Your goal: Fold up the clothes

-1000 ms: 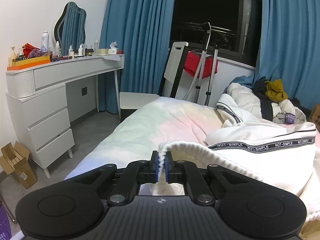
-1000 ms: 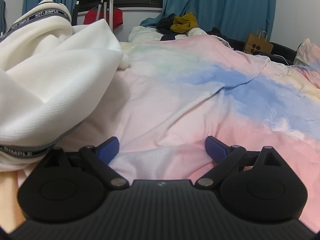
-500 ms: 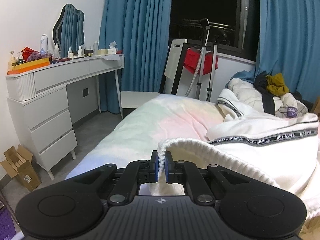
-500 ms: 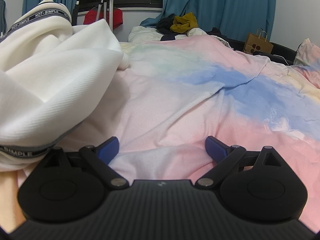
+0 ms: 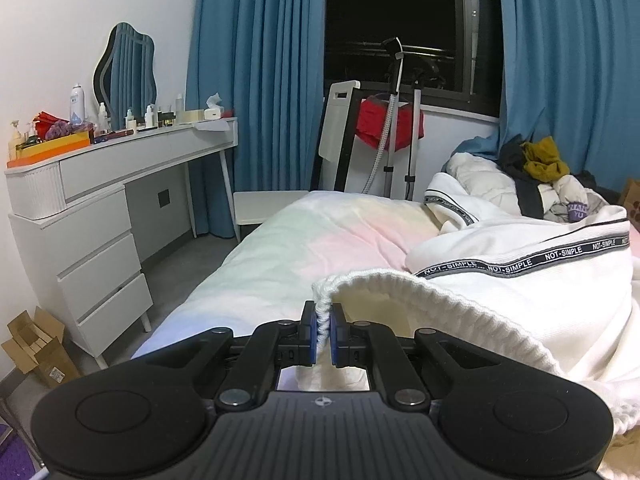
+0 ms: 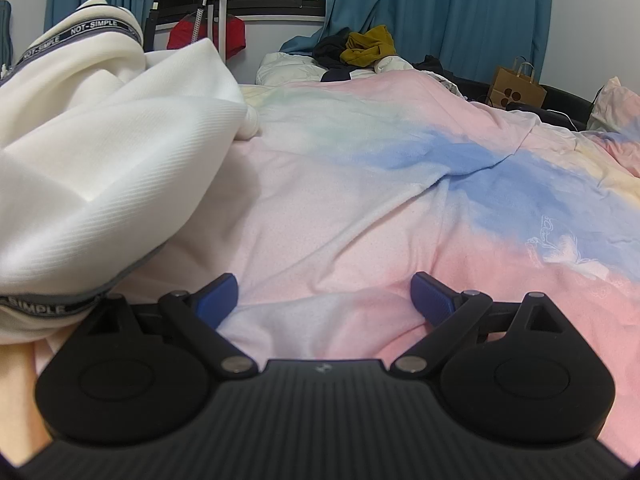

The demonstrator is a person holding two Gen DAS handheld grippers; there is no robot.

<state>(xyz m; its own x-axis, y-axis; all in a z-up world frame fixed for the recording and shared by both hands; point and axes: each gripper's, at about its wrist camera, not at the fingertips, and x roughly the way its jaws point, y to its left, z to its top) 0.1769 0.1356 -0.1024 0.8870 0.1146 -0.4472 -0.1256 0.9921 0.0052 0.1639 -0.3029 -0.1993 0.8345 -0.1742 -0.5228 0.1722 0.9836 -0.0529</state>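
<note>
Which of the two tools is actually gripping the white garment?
The left tool, shut on the white garment's ribbed hem; the right tool is open over the bedspread.

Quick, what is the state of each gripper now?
Left gripper: shut on the ribbed hem of the white garment.
Right gripper: open, holding nothing.

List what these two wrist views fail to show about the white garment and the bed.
- White garment: left wrist view, its near part is hidden behind the left gripper, whose jaws pinch the ribbed hem.
- Same garment, right wrist view: cut off by the left edge.
- Bedspread: right gripper body covers the near part.
- Clothes pile: too small to identify.
</note>
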